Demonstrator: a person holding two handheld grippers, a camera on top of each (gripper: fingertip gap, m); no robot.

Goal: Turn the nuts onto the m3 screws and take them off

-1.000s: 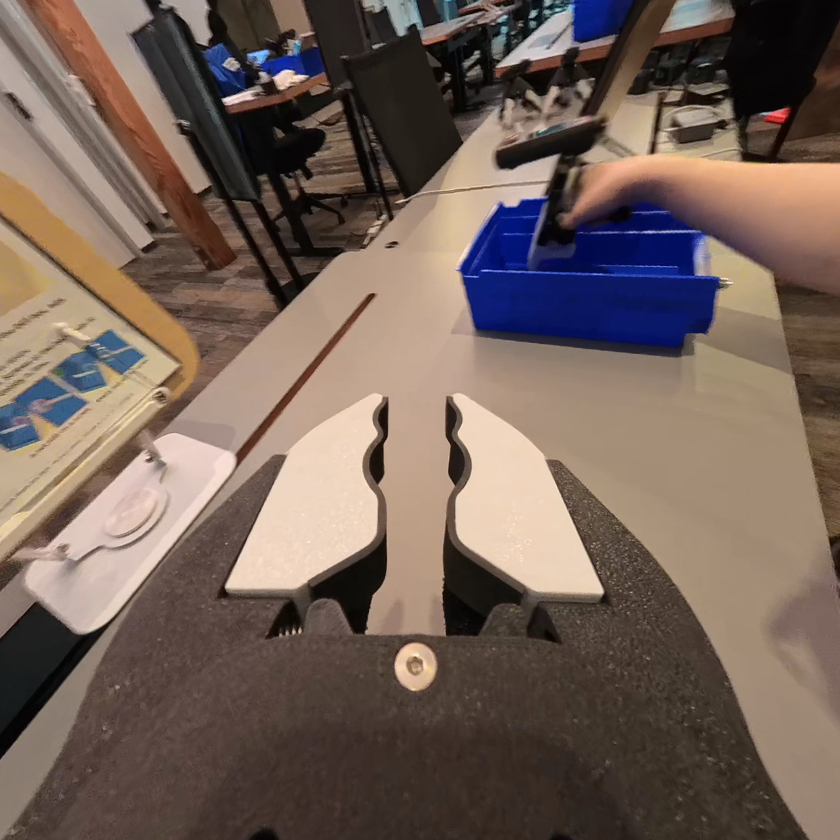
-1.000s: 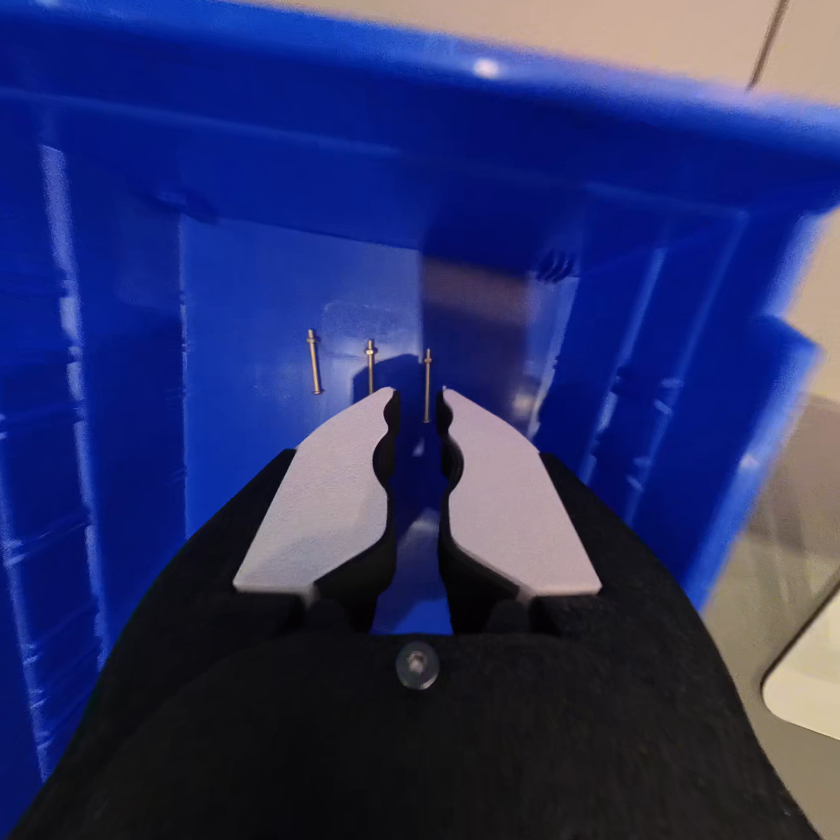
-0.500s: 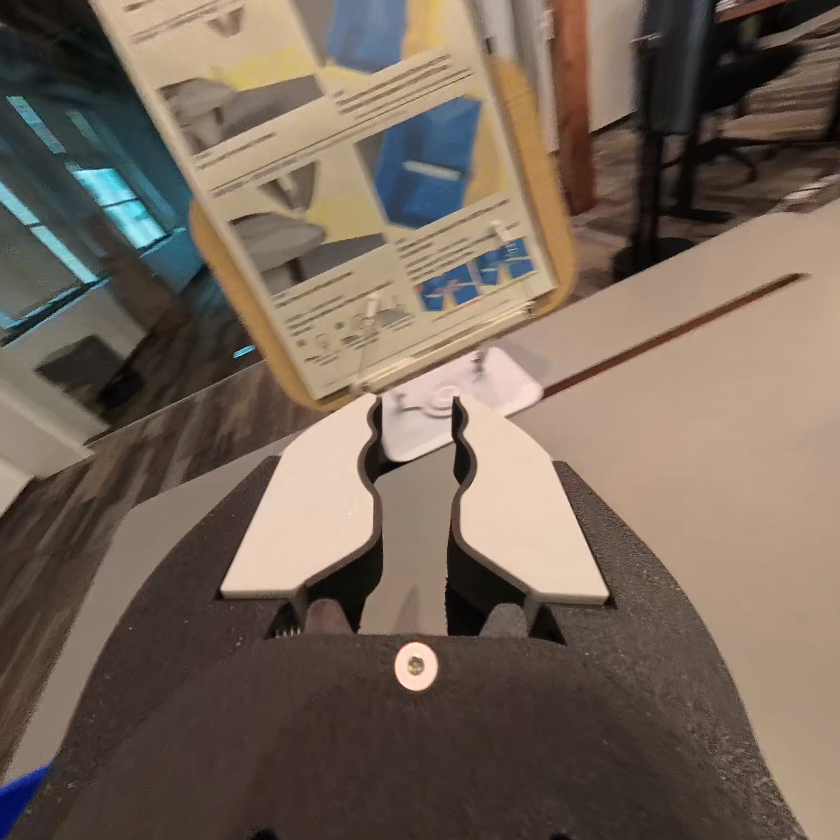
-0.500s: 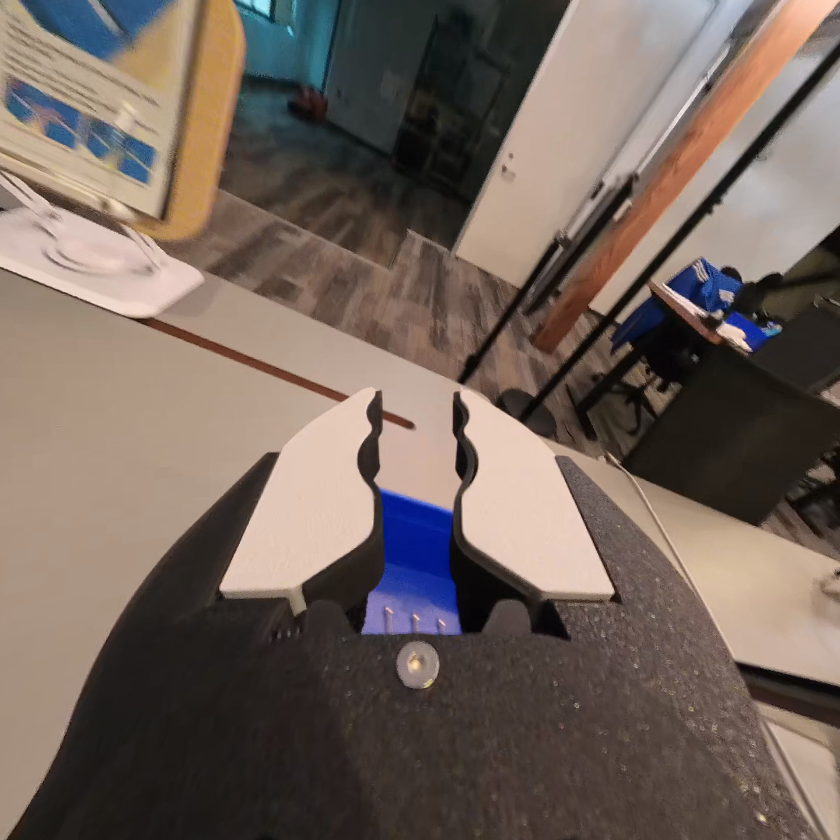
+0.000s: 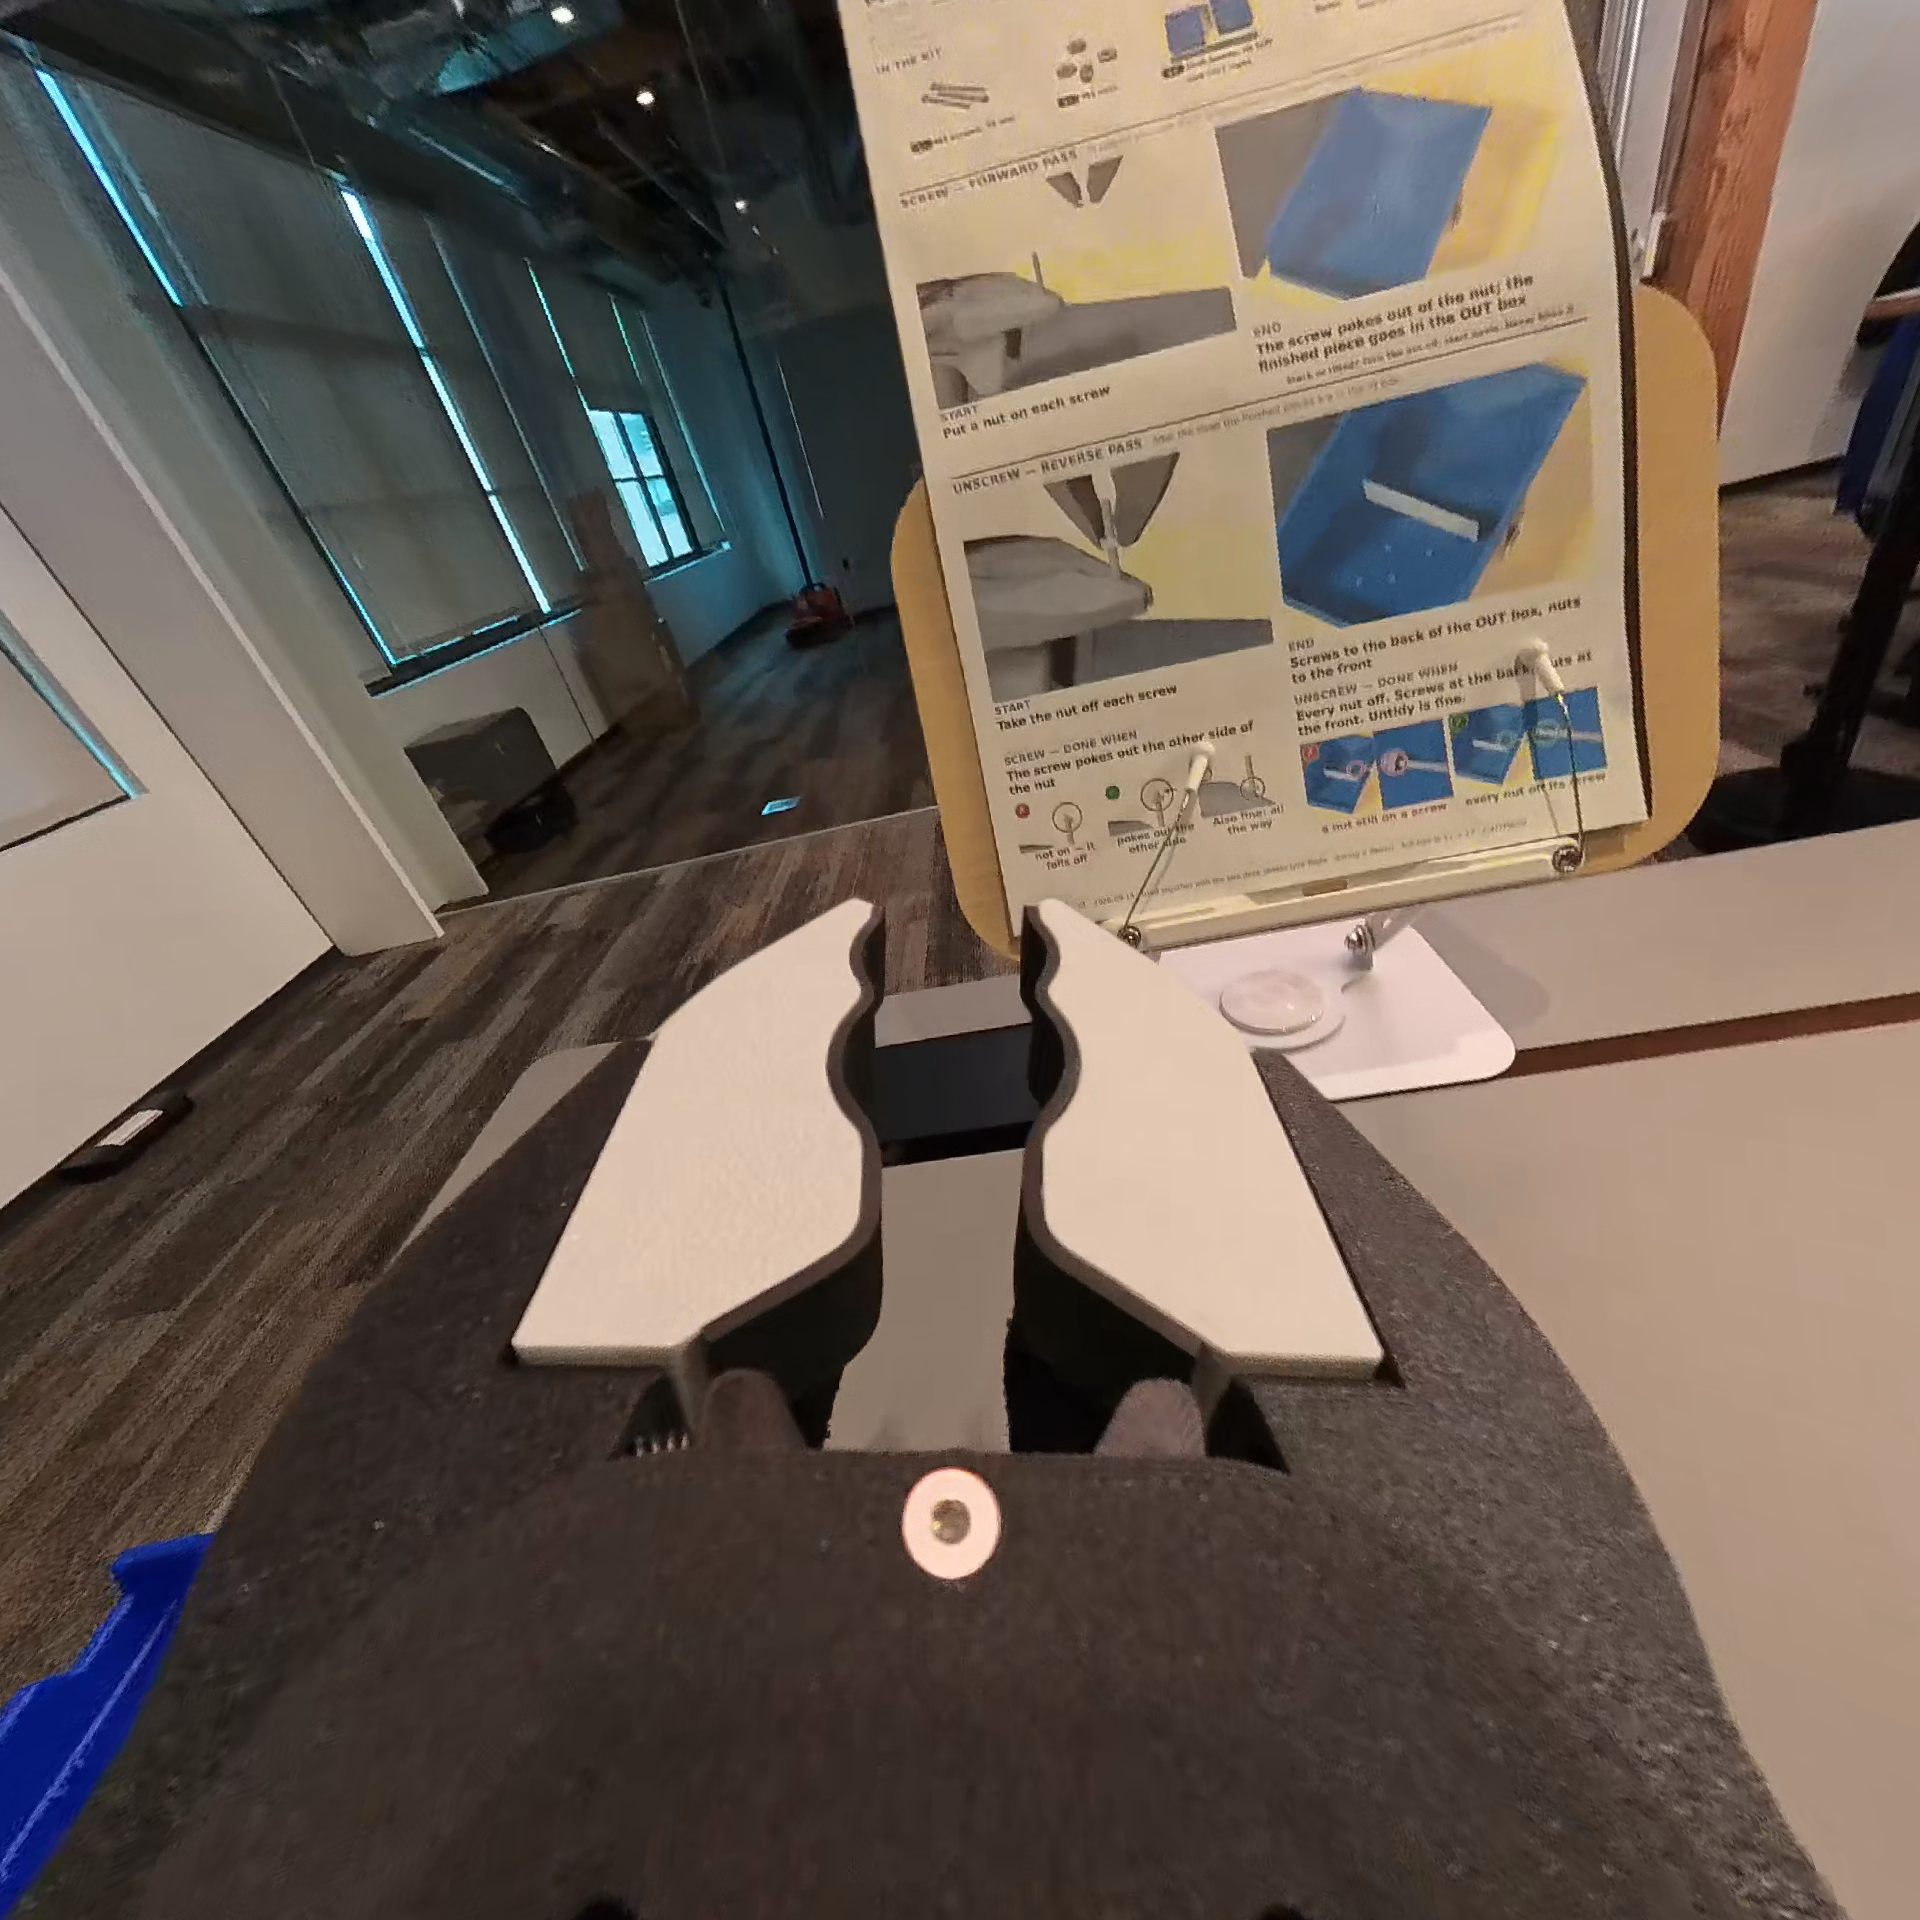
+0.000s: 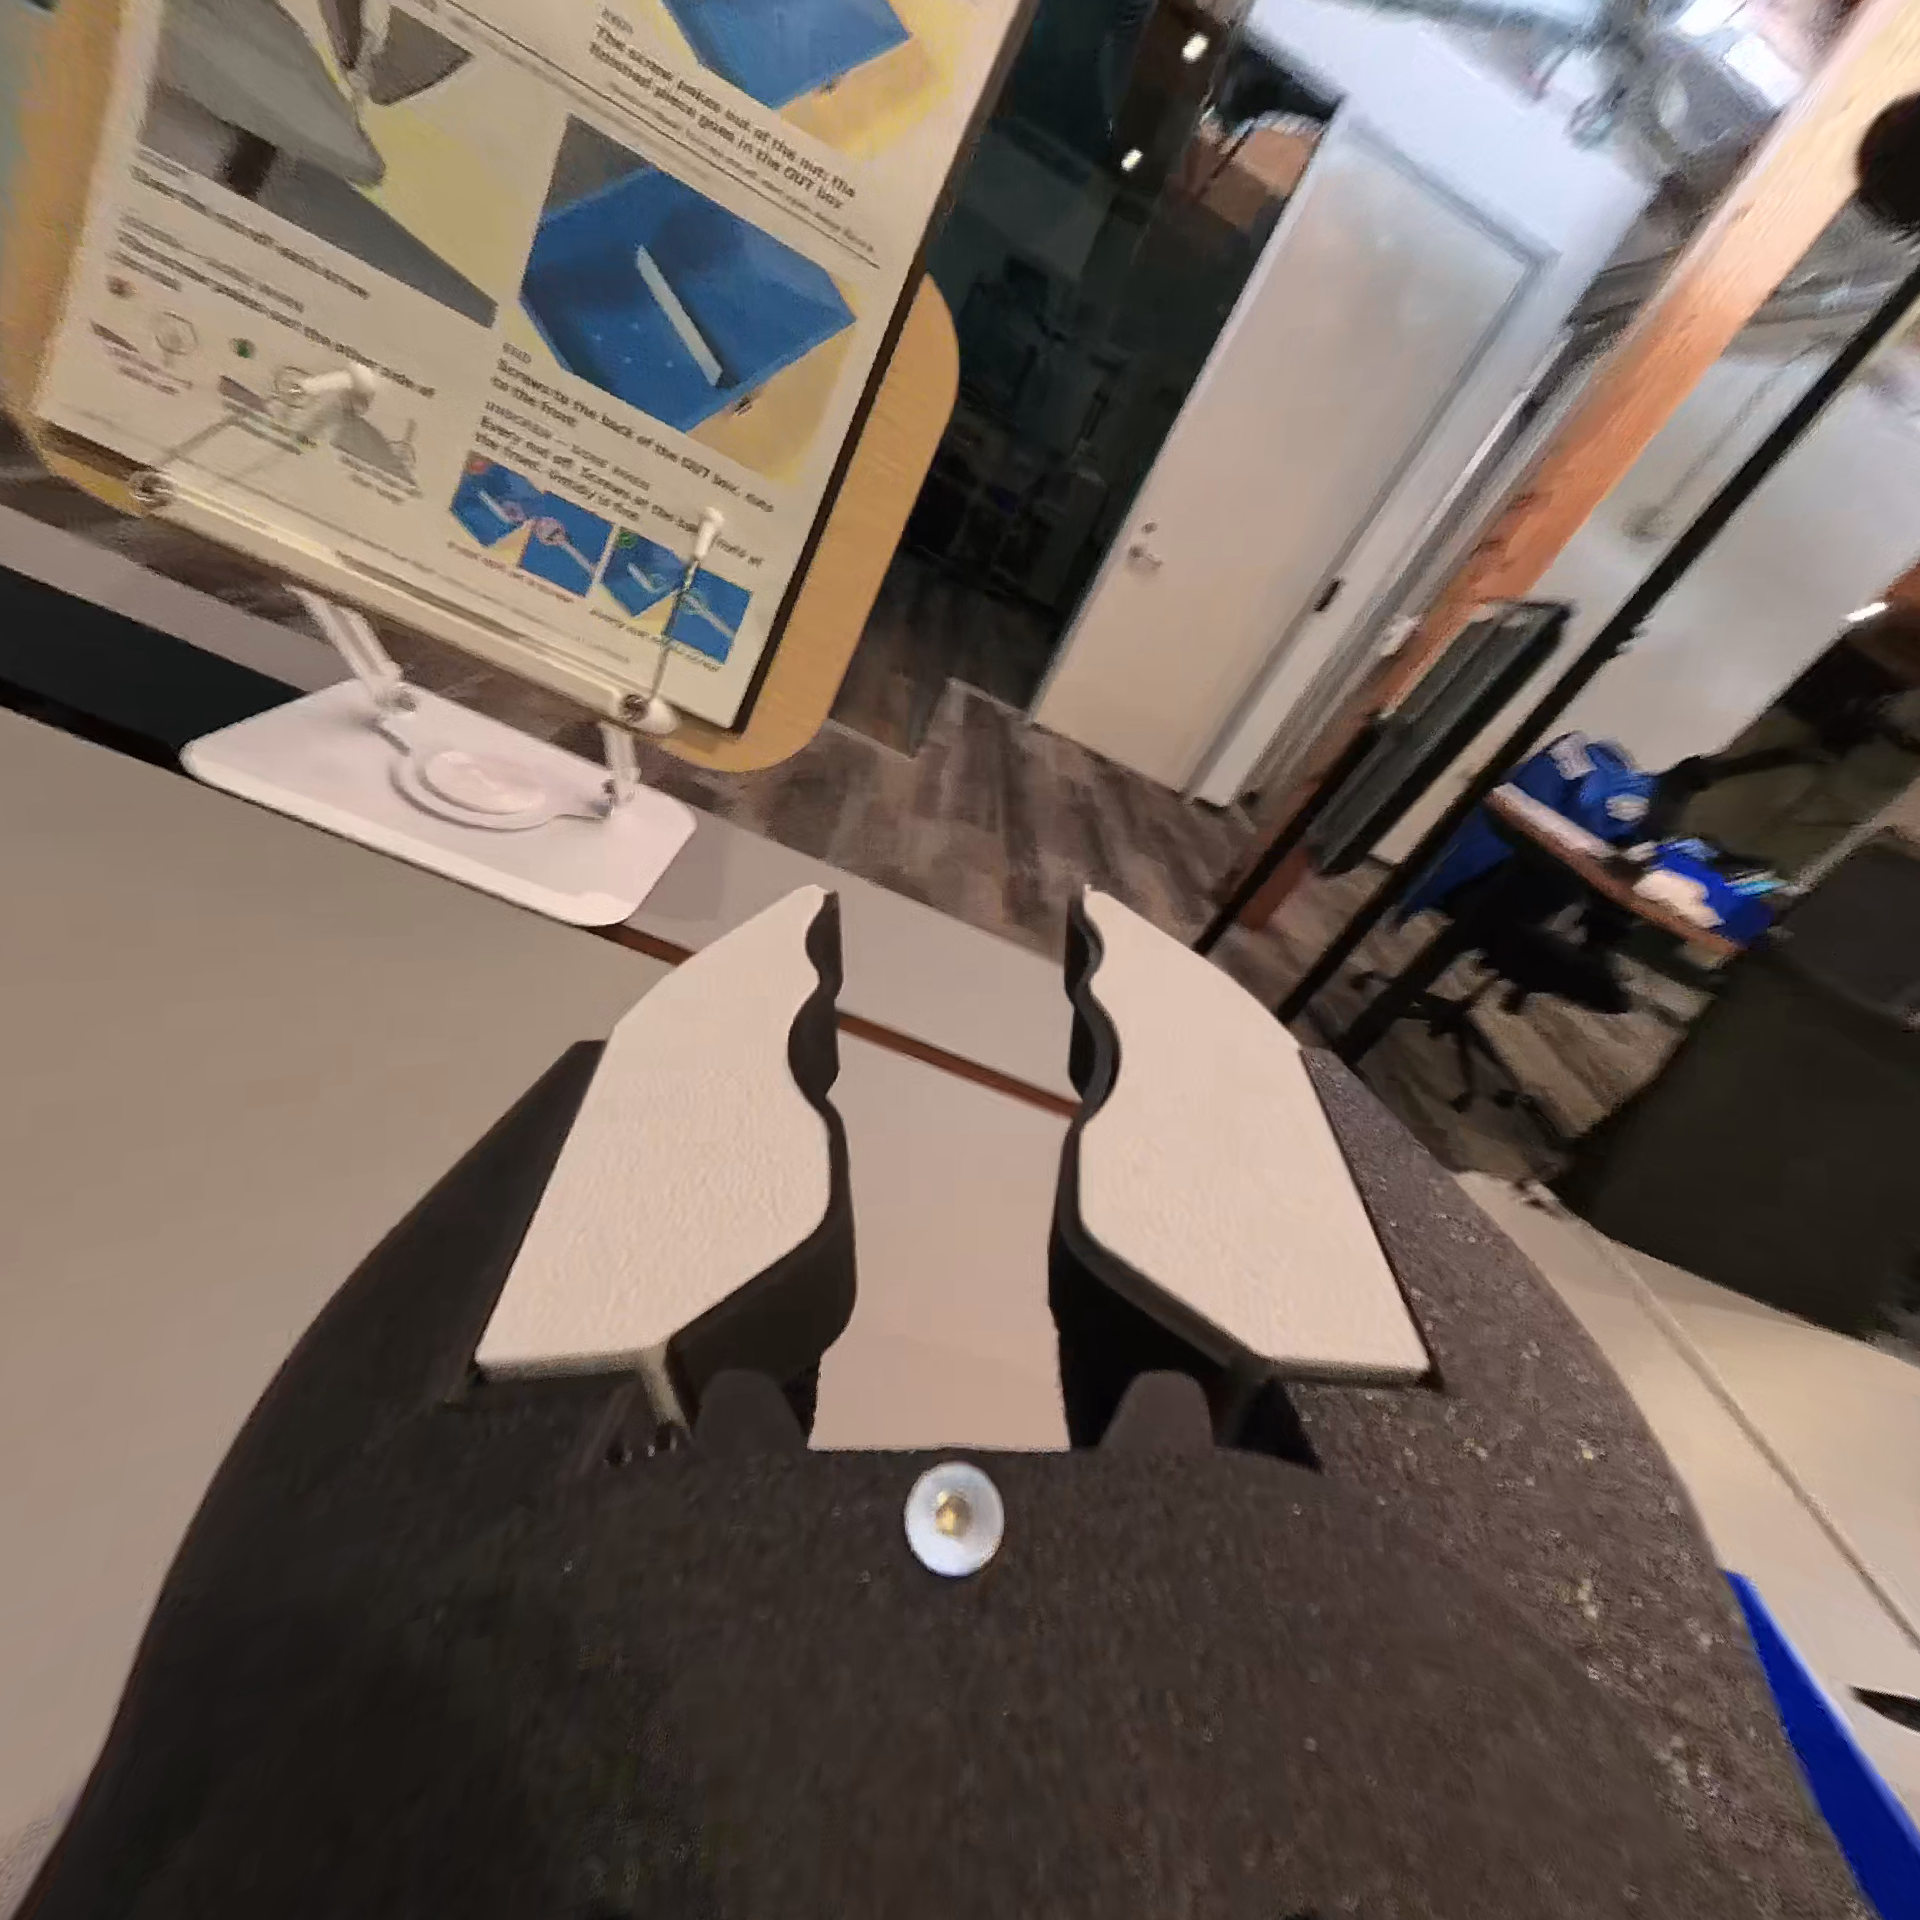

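My left gripper [image 5: 951, 925]: jaws apart, empty, above the grey table [image 5: 1621, 1299]. My right gripper [image 6: 951, 914]: jaws wider apart, empty. Ahead: instruction sheet [image 5: 1247, 447] upright on white stand [image 5: 1382, 1029]. Blue bin [image 5: 73, 1704] corner at lower left. Screws, nuts: unseen, orientation unknown.

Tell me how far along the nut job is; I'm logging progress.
Nothing looks done in these views: no screws or nuts show. Nothing is in hand: the left hand-held gripper and right hand-held gripper are both open and empty, facing the instruction sheet on its white stand. Only a corner of a blue bin shows. Whatever threading or unthreading remains cannot be judged here.
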